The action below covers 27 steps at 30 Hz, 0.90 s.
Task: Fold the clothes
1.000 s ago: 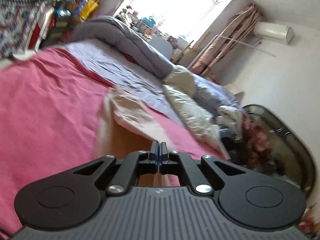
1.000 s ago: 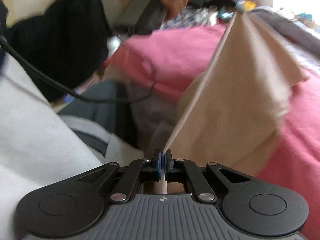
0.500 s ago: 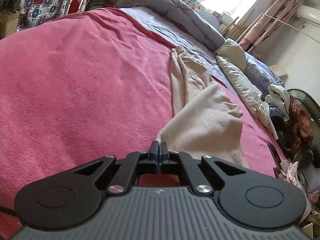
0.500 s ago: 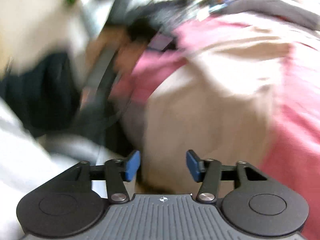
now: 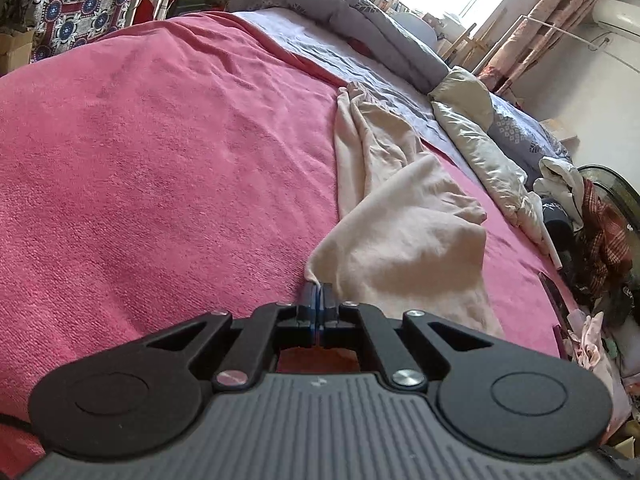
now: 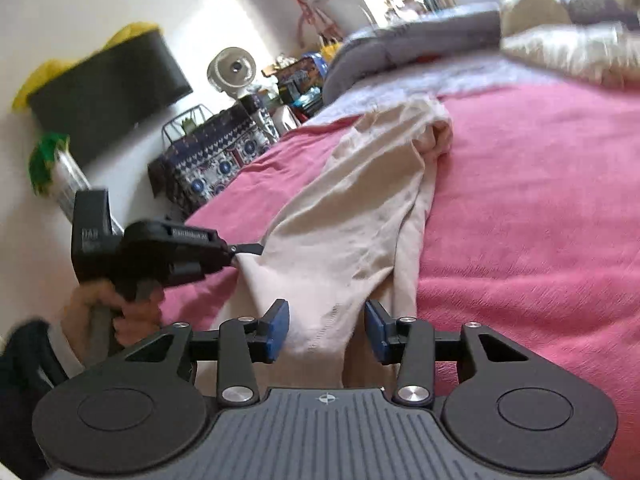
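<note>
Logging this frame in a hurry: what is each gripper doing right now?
Left gripper: shut on the beige cotton garment.
Right gripper: open, fingers either side of the garment's edge, not gripping.

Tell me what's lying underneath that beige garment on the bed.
The beige garment lies on the pink blanket, which shows all around it; its far end reaches the lavender sheet. Whatever is directly beneath the cloth is covered. The left gripper pinches one corner.
</note>
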Each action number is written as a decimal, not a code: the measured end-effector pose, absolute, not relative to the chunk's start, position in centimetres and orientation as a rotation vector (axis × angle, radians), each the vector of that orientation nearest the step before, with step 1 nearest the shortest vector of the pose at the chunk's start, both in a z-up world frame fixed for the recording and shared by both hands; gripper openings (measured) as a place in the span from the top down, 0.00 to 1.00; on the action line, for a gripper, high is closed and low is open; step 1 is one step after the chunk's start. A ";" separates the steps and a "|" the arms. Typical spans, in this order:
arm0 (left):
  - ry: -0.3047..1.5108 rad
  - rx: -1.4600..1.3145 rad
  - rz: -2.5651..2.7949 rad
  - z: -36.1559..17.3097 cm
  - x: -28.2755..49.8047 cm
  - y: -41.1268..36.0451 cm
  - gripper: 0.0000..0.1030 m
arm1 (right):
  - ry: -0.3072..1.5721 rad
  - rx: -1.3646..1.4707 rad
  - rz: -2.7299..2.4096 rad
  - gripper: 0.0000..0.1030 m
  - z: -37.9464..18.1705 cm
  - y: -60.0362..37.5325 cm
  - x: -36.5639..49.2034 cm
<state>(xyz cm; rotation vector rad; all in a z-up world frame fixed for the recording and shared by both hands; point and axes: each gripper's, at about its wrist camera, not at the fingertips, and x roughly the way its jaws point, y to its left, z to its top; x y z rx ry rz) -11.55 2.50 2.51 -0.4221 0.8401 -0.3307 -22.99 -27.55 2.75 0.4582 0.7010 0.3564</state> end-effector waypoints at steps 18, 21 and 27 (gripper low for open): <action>0.826 -0.325 -0.520 4.7 -19.0 4.7 0.71 | 0.677 0.514 0.343 0.78 3.2 -29.9 -25.5; 0.826 -0.288 -0.599 4.6 -21.2 3.6 0.71 | 0.672 0.528 0.364 0.74 3.1 -29.3 -24.6; 0.833 -0.240 -0.733 3.5 -23.2 1.1 0.70 | 0.685 0.596 0.370 0.60 2.3 -29.0 -22.1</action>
